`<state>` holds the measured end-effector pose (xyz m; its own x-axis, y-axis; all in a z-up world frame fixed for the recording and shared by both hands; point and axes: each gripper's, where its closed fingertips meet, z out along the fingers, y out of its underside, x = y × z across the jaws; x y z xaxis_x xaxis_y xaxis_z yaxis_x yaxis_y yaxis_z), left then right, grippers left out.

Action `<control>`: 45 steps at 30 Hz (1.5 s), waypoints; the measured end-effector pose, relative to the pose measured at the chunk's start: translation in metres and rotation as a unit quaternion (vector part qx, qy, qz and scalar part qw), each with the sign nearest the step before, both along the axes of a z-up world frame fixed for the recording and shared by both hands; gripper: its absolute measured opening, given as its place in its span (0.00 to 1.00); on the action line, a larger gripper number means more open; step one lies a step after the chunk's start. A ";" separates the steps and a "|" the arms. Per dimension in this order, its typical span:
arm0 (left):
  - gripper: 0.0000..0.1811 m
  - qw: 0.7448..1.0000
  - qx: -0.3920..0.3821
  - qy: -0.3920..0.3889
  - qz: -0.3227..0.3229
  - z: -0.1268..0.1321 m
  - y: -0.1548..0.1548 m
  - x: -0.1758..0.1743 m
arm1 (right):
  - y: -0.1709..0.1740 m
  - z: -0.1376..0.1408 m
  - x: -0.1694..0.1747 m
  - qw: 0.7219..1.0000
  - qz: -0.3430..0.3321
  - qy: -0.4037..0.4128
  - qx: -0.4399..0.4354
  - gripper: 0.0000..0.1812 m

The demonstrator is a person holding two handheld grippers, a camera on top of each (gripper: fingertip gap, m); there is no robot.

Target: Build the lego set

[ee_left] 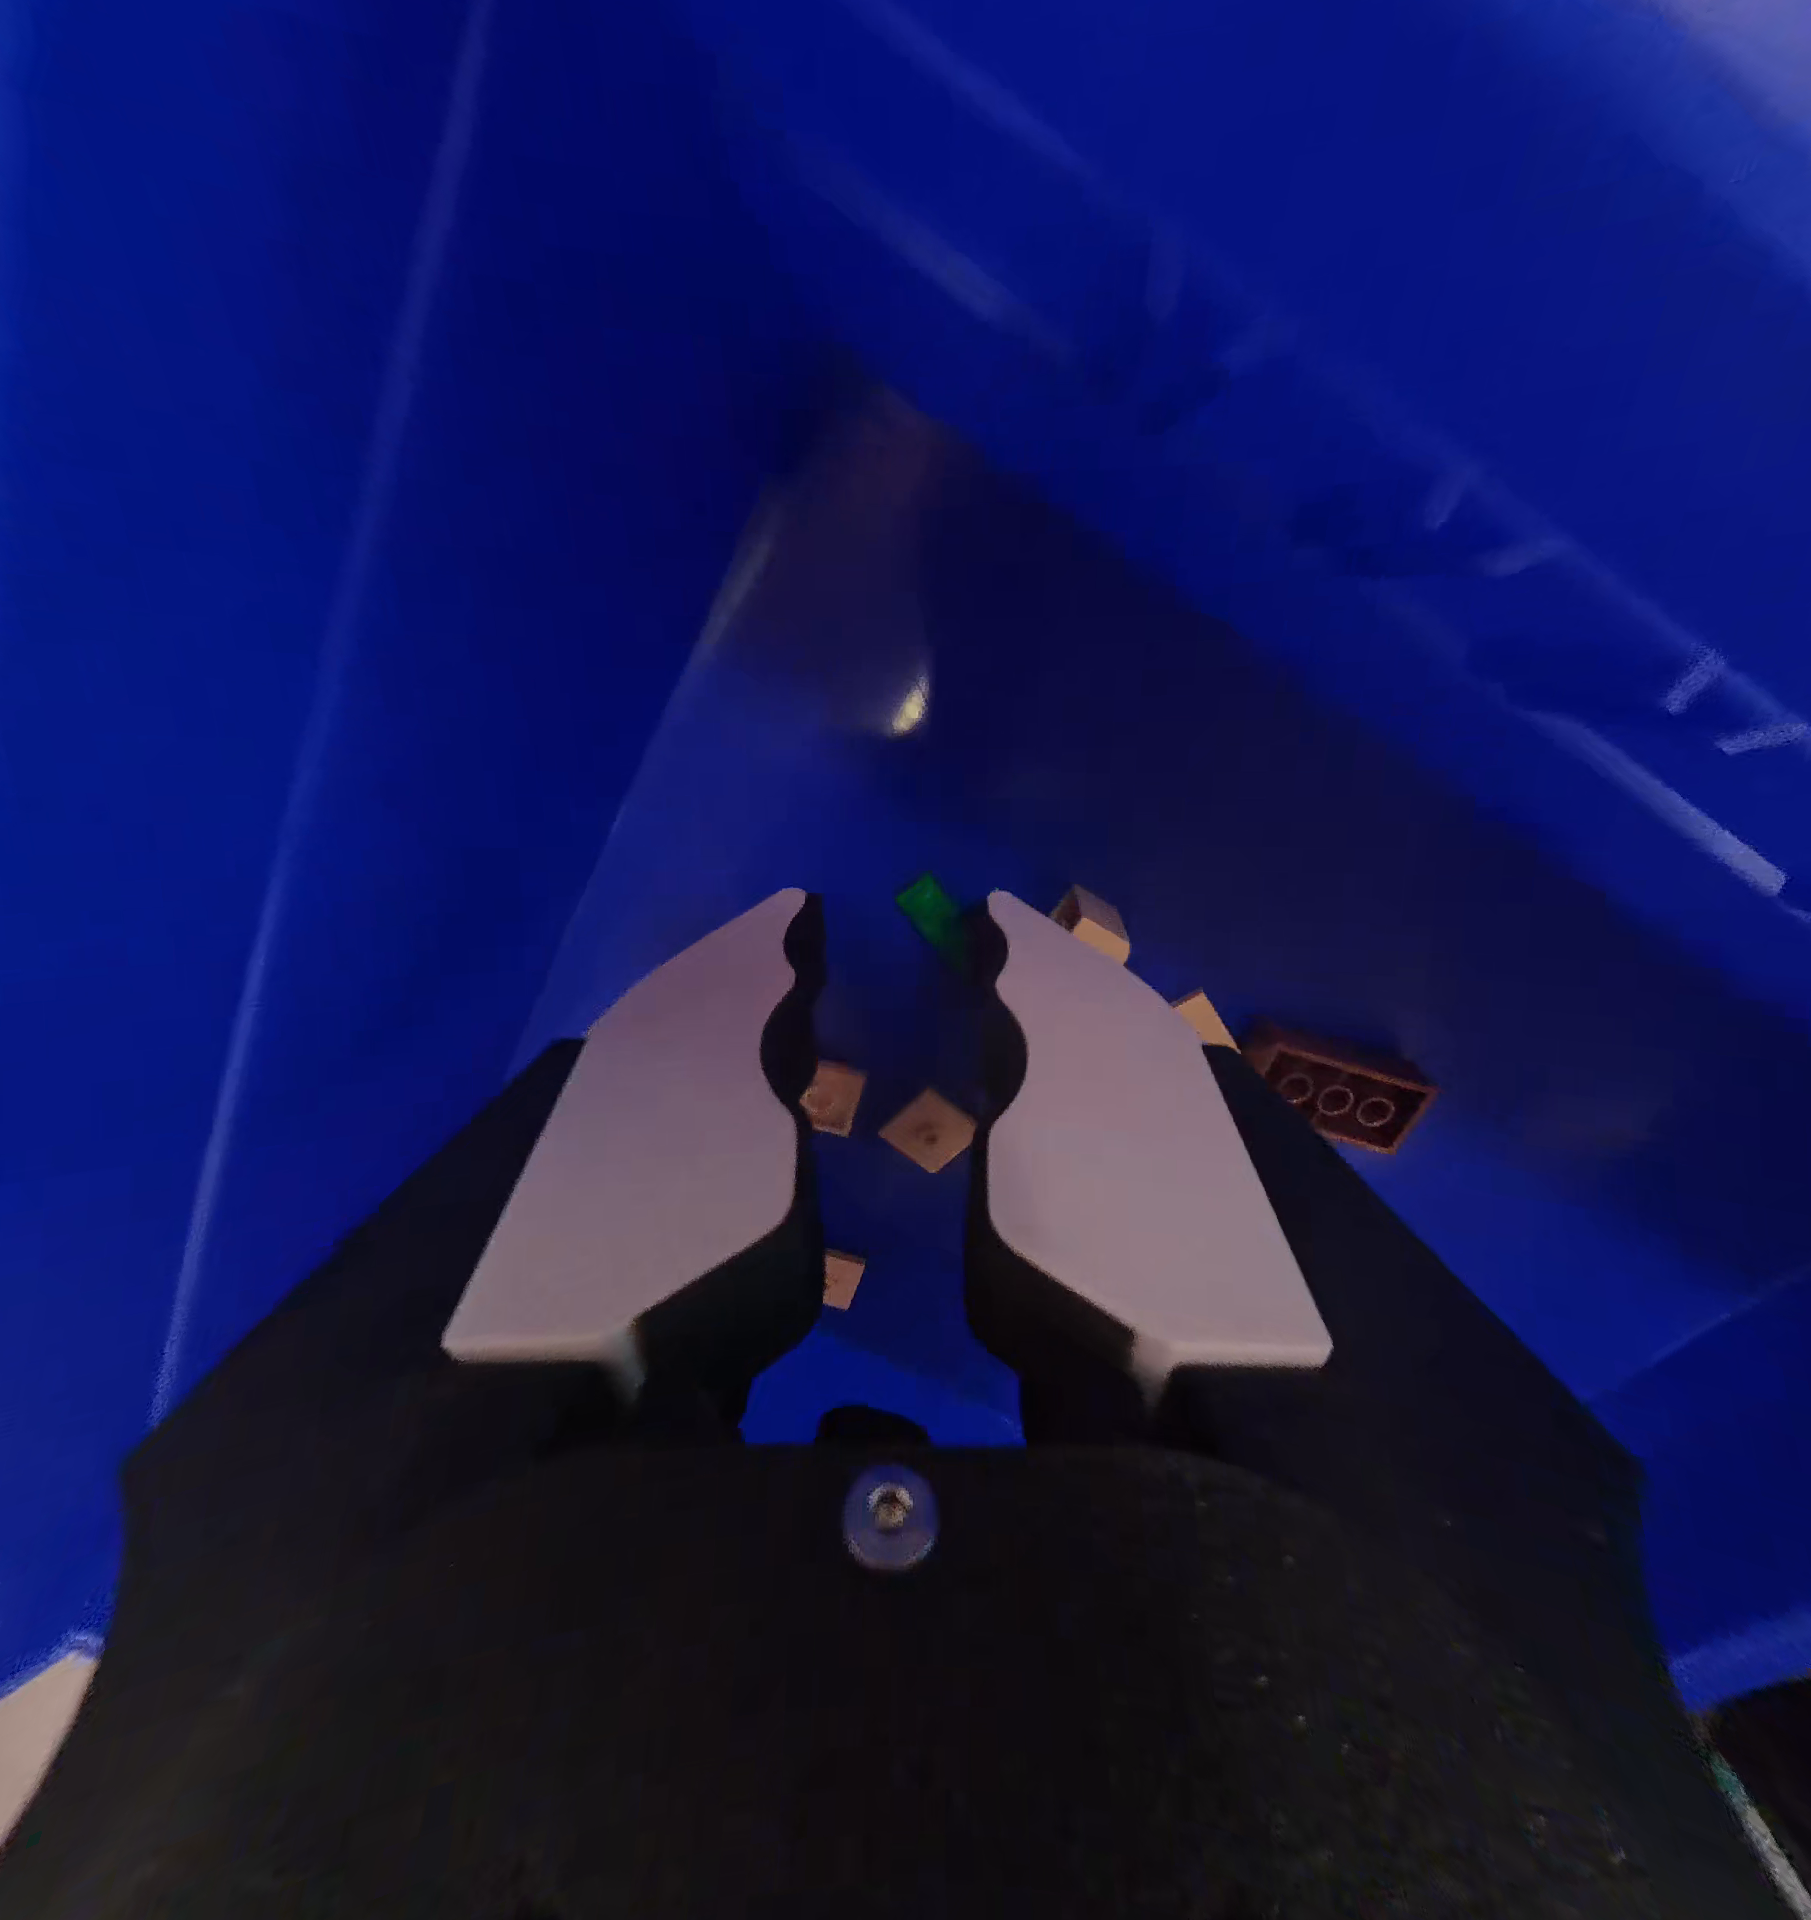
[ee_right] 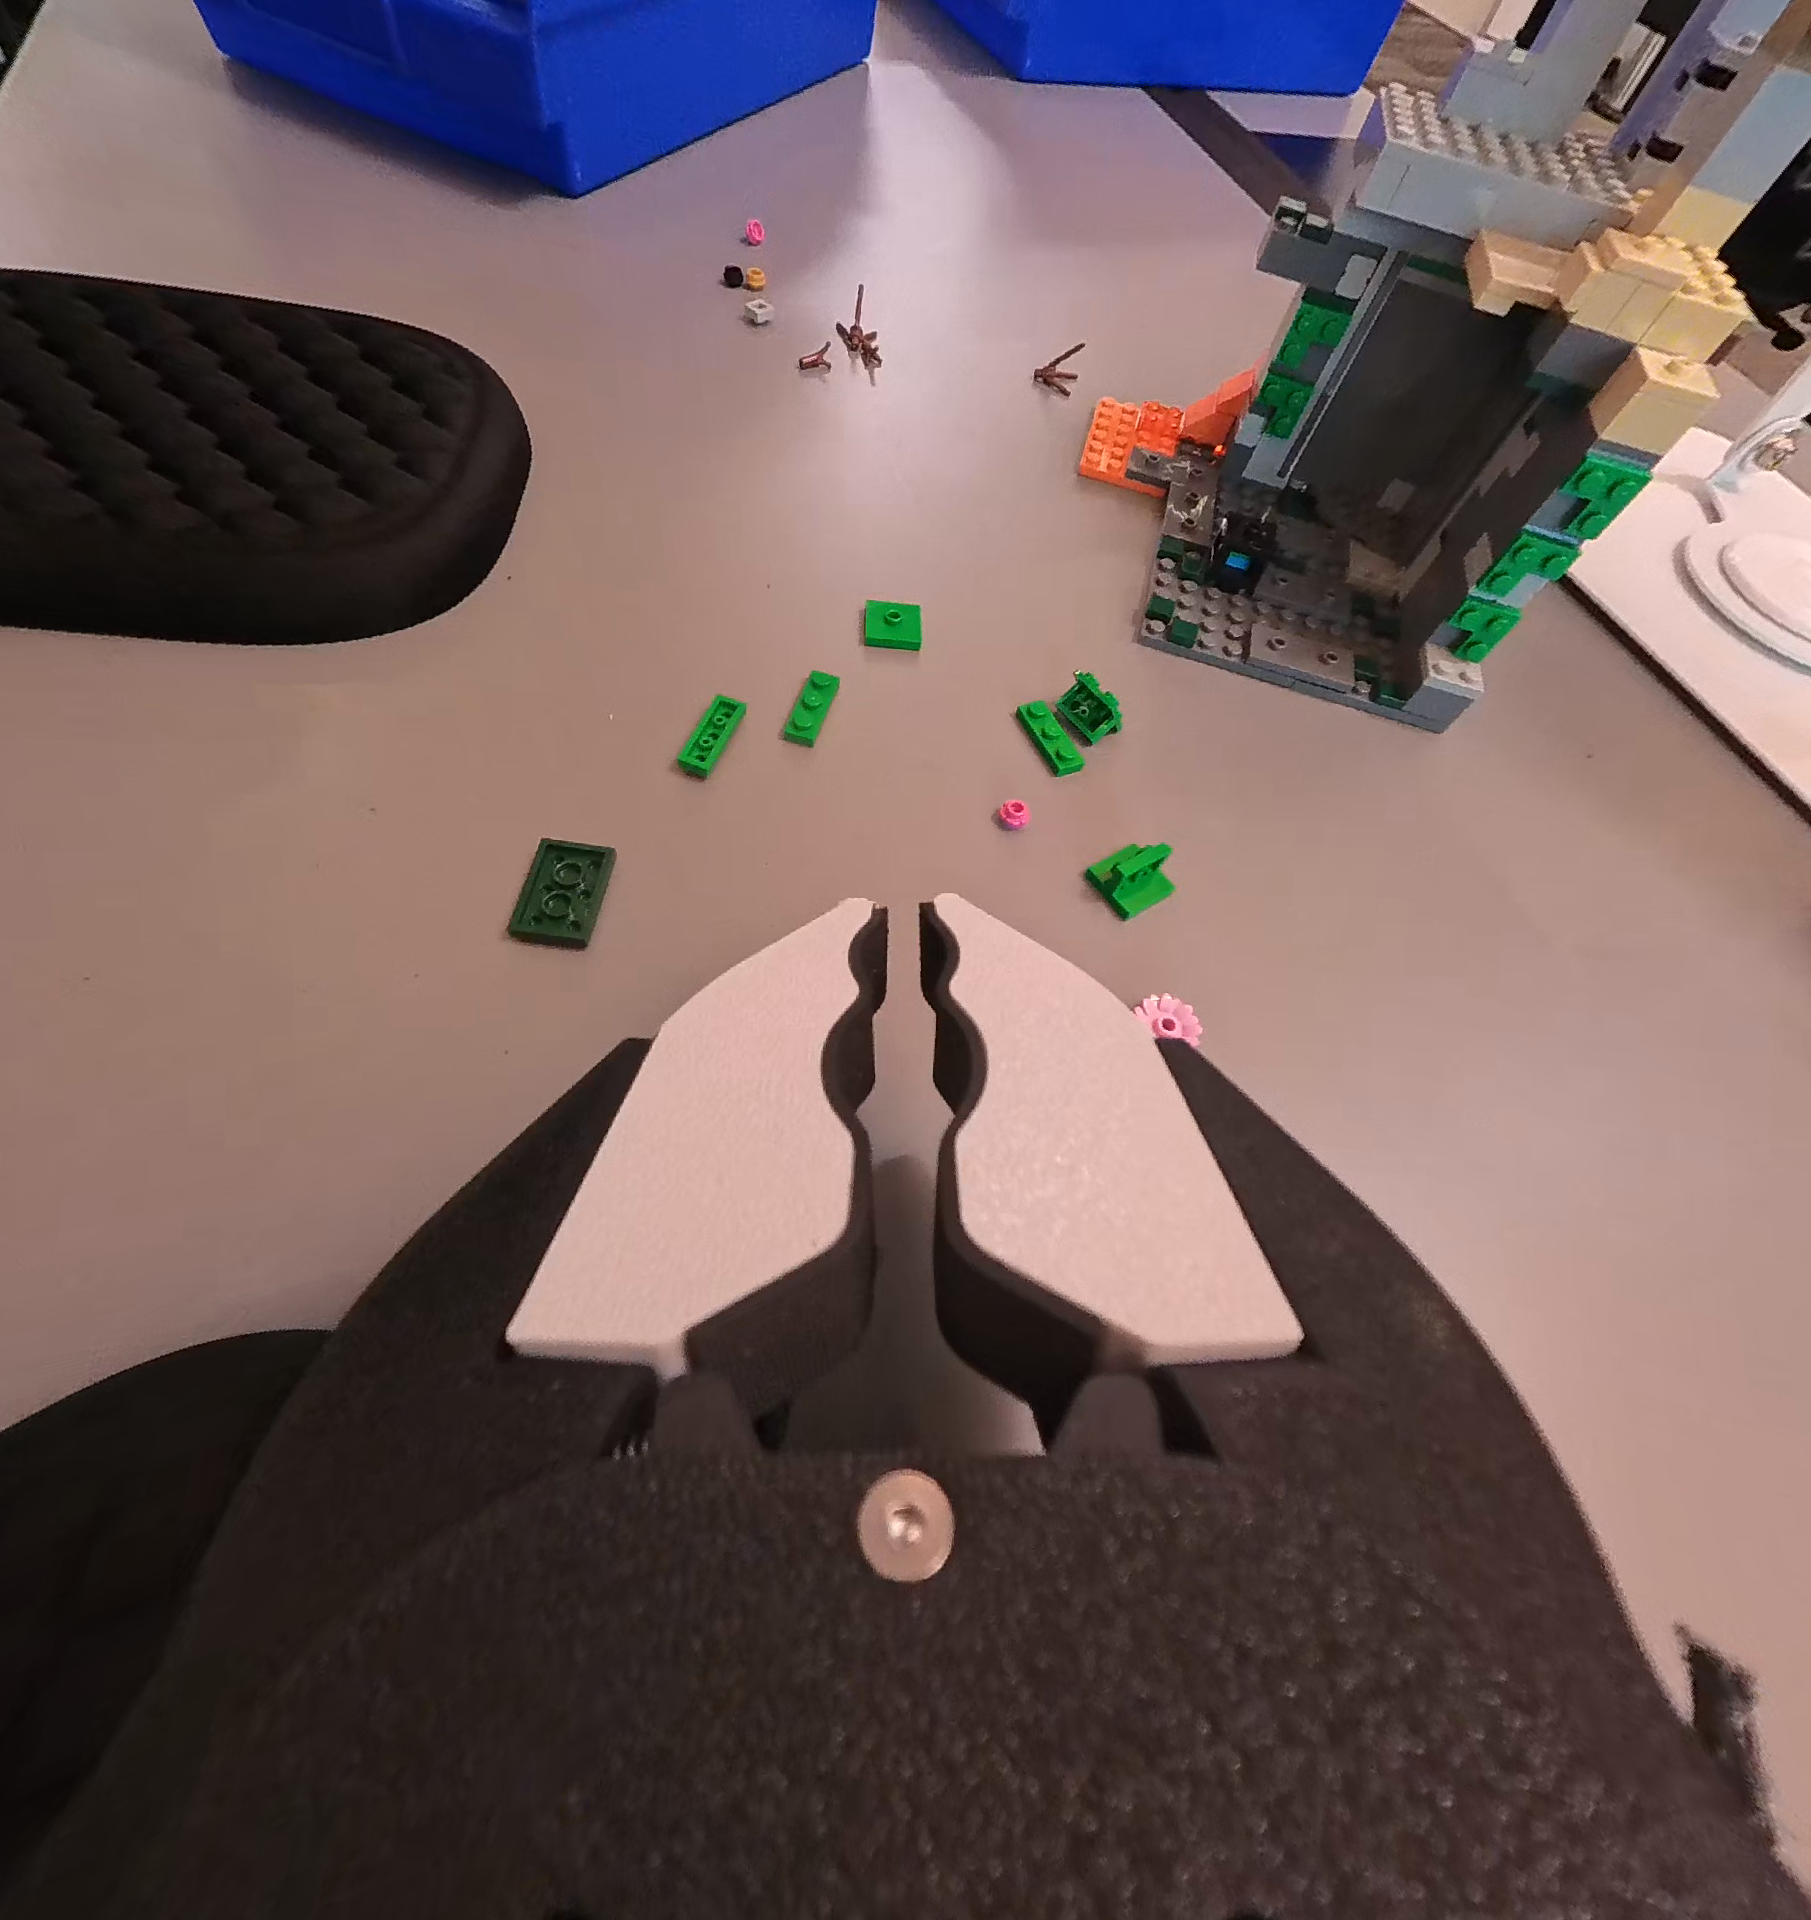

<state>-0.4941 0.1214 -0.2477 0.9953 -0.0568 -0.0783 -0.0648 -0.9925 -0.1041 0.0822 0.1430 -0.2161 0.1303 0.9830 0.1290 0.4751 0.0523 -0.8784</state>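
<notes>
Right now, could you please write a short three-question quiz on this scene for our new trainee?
1. True or false: the left gripper is reaching inside a blue bin.
2. Which piece lies nearest the left gripper's fingertips? A) a green piece B) a dark brown brick C) a pink flower
3. Fill in: in the right wrist view, the right gripper holds ____ and its jaws stand almost closed, over the grey table, short of the loose green plates.

Key
1. True.
2. A; the brown brick lies off to the right on the bin floor.
3. Nothing.
</notes>
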 end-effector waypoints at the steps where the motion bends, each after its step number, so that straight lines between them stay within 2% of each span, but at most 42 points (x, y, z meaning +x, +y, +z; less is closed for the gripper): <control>1: 0.16 1.000 -0.004 0.000 0.004 -0.001 0.000 0.000 | 0.000 0.000 0.000 1.000 0.000 0.000 0.000 0.03; 13: 0.16 0.998 -0.016 -0.037 0.048 -0.006 -0.003 0.004 | 0.000 -0.001 0.001 1.000 0.001 -0.002 0.000 0.03; 17: 0.12 0.996 0.002 -0.048 0.078 -0.006 -0.002 0.001 | -0.001 -0.001 0.001 1.000 0.002 -0.004 0.003 0.03; 19: 0.05 0.995 0.012 -0.055 0.083 -0.006 -0.002 0.002 | -0.002 -0.001 0.001 1.000 0.004 -0.006 0.005 0.03; 24: 0.05 0.997 0.002 -0.057 0.058 -0.005 -0.008 0.012 | -0.004 0.003 0.001 1.000 0.007 -0.005 0.015 0.03; 26: 0.05 0.998 0.021 -0.039 0.043 0.005 -0.004 0.015 | -0.004 0.006 0.002 1.000 0.005 0.000 0.018 0.03; 29: 0.05 0.996 0.087 0.016 -0.003 0.051 0.015 0.028 | 0.000 0.010 0.004 1.000 -0.005 0.007 0.025 0.03; 31: 0.04 0.988 0.139 0.039 -0.052 0.092 0.030 0.058 | 0.005 0.012 0.006 0.999 -0.017 0.007 0.030 0.03; 33: 0.04 0.975 0.180 0.059 -0.117 0.128 0.043 0.103 | 0.008 0.013 0.007 0.999 -0.024 0.006 0.032 0.03; 36: 0.04 0.945 0.218 0.049 -0.240 0.157 0.053 0.202 | 0.006 0.014 0.008 0.999 -0.022 0.006 0.032 0.03; 38: 0.04 0.918 0.221 0.017 -0.330 0.154 0.048 0.279 | 0.004 0.014 0.008 0.999 -0.017 0.005 0.033 0.03; 41: 0.04 0.871 0.196 -0.034 -0.449 0.126 0.028 0.381 | -0.001 0.014 0.008 1.000 -0.007 0.001 0.029 0.04; 45: 0.04 0.819 0.145 -0.105 -0.546 0.074 -0.002 0.471 | -0.006 0.014 0.007 0.999 0.005 -0.002 0.032 0.04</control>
